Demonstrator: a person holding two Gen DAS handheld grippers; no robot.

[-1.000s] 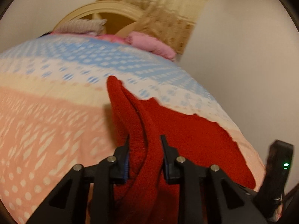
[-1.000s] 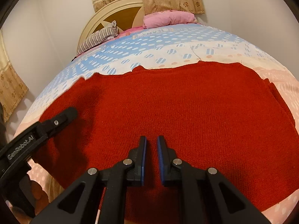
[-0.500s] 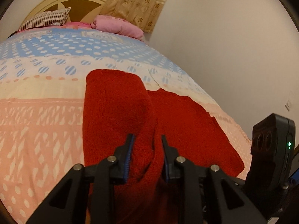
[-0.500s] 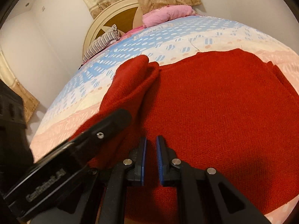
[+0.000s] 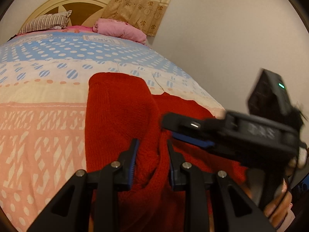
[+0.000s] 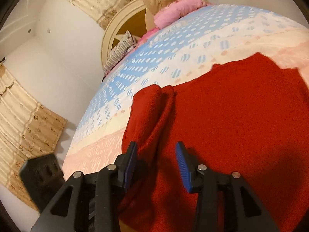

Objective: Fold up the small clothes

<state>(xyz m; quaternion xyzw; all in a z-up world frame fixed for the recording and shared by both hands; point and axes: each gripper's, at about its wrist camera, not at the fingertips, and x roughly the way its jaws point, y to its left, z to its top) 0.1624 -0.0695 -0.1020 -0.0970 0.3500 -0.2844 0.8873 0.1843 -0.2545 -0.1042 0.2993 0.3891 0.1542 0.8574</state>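
On a patterned bed (image 5: pixel 48 104), the left gripper (image 5: pixel 152 154) pinches a raised fold of red sweater (image 6: pixel 241 116) running away from it, while the right gripper (image 6: pixel 156 154), jaws wide, apparently reaches that fold from the right.

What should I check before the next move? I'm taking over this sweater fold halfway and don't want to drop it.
1. Left tool pinching the red sweater: ok, a bunched fold sits between its fingers.
2. Right tool ready to grasp: ok, its jaws stand apart with a sweater fold between them.
3. Tools apart from each other: not ok, the right tool crosses close over the left in the left wrist view.
4. Rest of the sweater flat on the bedspread: ok.
5. Far sleeve position: cannot tell.
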